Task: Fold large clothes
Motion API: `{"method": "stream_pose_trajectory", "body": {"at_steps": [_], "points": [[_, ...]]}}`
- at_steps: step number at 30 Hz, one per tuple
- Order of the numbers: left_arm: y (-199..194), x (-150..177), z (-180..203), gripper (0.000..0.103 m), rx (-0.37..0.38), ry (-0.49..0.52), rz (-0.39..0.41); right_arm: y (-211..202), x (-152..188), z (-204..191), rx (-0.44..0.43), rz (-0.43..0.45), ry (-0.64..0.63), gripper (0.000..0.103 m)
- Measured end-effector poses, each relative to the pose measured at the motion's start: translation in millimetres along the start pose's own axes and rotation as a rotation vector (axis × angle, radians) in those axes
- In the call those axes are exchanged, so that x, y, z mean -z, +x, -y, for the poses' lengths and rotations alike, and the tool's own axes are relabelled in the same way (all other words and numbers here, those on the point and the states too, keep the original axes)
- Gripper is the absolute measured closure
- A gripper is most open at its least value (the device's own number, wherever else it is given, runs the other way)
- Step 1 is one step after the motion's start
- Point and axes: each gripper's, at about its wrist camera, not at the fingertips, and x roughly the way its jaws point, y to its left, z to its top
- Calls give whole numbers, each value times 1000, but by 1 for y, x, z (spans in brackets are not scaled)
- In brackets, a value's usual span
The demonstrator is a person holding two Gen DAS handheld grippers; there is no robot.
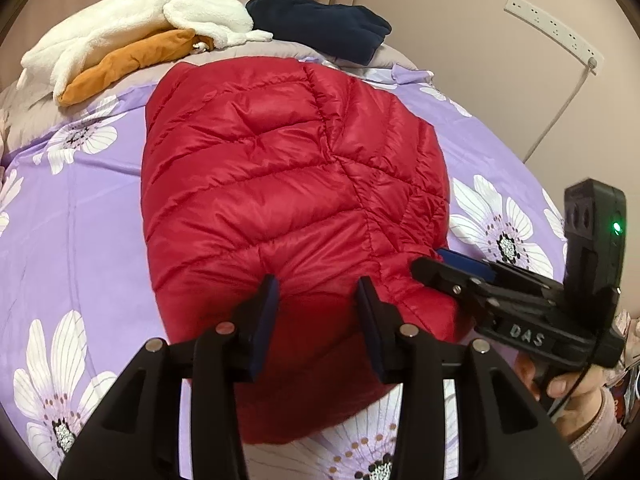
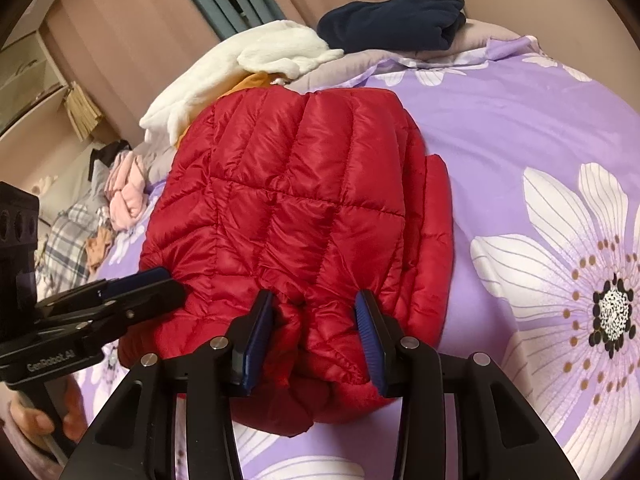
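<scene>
The red jacket point(image 1: 288, 184) lies folded into a compact bundle in the middle of the bed point(image 1: 92, 216), on the purple flowered cover, its near edge towards both claws. At about 11 o'clock beyond it sit a white fleece point(image 1: 132, 20) and an orange garment point(image 1: 132, 60), with a navy garment point(image 1: 320, 26) at 1 o'clock; they look like a stack kept clear of the working area.

The left claw point(image 1: 318, 294) stands part open over the near hem, its pads straddling a puff of red fabric. The pads seem to sit beside the fabric rather than pinch it, so I judge nothing is held. The right claw point(image 2: 314, 312) is likewise part open at the near right corner, with a bunched fold of the jacket between its jaws; whether the pads press on it I cannot tell for certain, though it looks loose.

Both claws point down at the same edge, side by side, probably because the fold is finished and the bundle is being let go or tidied.
</scene>
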Motion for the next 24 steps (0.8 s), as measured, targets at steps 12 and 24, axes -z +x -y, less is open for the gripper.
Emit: {"method": "stream_pose_trajectory", "body": {"at_steps": [12, 24], "points": [[-3, 12, 0, 61, -19, 14, -6, 0, 2, 5, -23, 5, 8, 61], [-1, 10, 0, 57, -2, -1, -11, 0, 1, 7, -37, 1, 12, 61]]}}
